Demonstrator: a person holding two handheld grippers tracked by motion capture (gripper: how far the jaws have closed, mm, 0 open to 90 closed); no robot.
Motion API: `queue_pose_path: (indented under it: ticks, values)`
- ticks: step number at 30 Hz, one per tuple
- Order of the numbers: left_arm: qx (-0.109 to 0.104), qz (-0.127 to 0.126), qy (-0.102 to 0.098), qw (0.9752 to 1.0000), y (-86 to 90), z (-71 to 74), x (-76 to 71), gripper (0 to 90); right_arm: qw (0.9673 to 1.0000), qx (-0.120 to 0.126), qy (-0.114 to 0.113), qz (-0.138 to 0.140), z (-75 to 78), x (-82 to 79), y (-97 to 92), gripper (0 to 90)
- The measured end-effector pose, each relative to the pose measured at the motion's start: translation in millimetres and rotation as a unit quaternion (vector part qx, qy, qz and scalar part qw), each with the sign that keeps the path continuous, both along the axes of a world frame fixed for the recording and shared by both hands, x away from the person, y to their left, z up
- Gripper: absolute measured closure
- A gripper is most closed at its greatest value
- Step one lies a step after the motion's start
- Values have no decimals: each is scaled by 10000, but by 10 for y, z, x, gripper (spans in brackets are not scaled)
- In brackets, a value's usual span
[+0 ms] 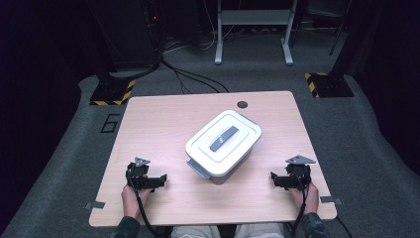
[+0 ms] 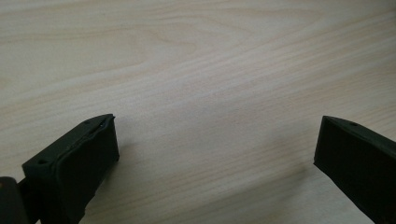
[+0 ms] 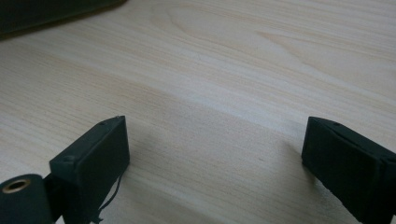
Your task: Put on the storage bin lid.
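A white lidded plastic box (image 1: 224,142) with a grey handle on its lid (image 1: 224,138) sits turned at an angle in the middle of the wooden table (image 1: 163,111). A grey latch (image 1: 197,169) sticks out at its near left corner. My left gripper (image 1: 159,180) rests on the table near the front left, pointing right toward the box, jaws wide apart and empty. My right gripper (image 1: 275,179) rests near the front right, pointing left, also open and empty. In each gripper view the two black fingers (image 2: 77,161) (image 3: 95,158) frame bare wood.
A round cable hole (image 1: 242,104) marks the table's far edge. Grey brackets (image 1: 95,205) (image 1: 331,200) stick out at the front corners. Beyond the table lie grey carpet, black cables (image 1: 190,75) and a white frame's legs (image 1: 252,29). Bare wood surrounds the box.
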State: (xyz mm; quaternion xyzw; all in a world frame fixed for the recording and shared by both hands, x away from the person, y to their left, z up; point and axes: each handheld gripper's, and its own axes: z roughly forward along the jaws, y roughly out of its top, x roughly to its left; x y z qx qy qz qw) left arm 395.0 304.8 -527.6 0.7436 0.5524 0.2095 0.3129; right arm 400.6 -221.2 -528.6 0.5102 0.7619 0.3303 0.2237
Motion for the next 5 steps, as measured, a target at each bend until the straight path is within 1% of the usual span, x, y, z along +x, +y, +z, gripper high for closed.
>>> queue_pose_path:
  ticks: [2, 5]
  values:
    - [96, -19, -156, 9998, -15, -33, -24, 0, 10000, 1, 0, -1, 0, 0, 0, 69]
    - [80, 80, -180, 9998, -12, -38, -35, 0, 10000, 2, -1, 0, 0, 0, 0, 69]
